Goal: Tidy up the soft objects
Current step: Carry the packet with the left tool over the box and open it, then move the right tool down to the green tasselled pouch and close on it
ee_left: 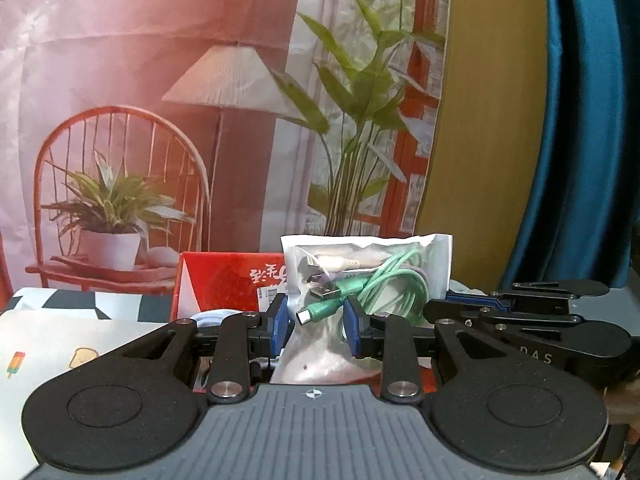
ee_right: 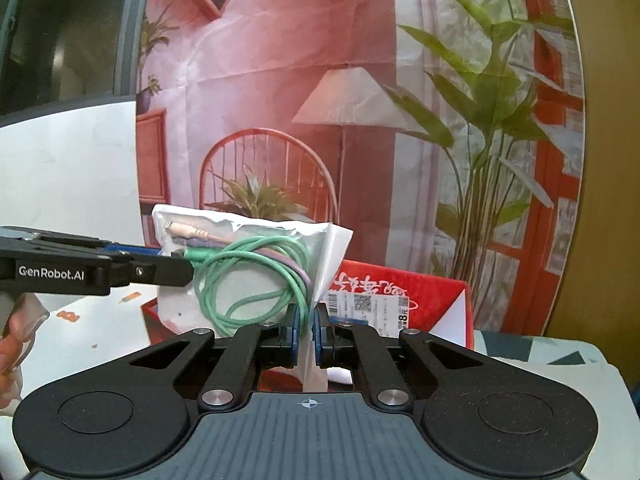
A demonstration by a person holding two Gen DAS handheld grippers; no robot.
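Observation:
A clear plastic bag (ee_left: pixel 372 268) of coiled green and purple cables hangs in the air between both grippers. My left gripper (ee_left: pixel 316 314) is shut on the bag's near side, blue pads (ee_left: pixel 354 324) pressing it around a green plug. From the right wrist view the same bag (ee_right: pixel 248 264) is seen side on, and my right gripper (ee_right: pixel 307 322) is shut on its white folded edge. The left gripper (ee_right: pixel 172 266) reaches into that view from the left and clamps the bag's upper corner. The right gripper (ee_left: pixel 460 300) shows at the right of the left wrist view.
A red cardboard box (ee_left: pixel 224 280) (ee_right: pixel 404 292) stands open just below and behind the bag. A printed backdrop (ee_left: pixel 160 100) of a chair, lamp and plants hangs behind. A patterned cloth (ee_left: pixel 60 344) covers the table. A blue curtain (ee_left: pixel 580 120) hangs right. A person's hand (ee_right: pixel 16 340) holds the left gripper.

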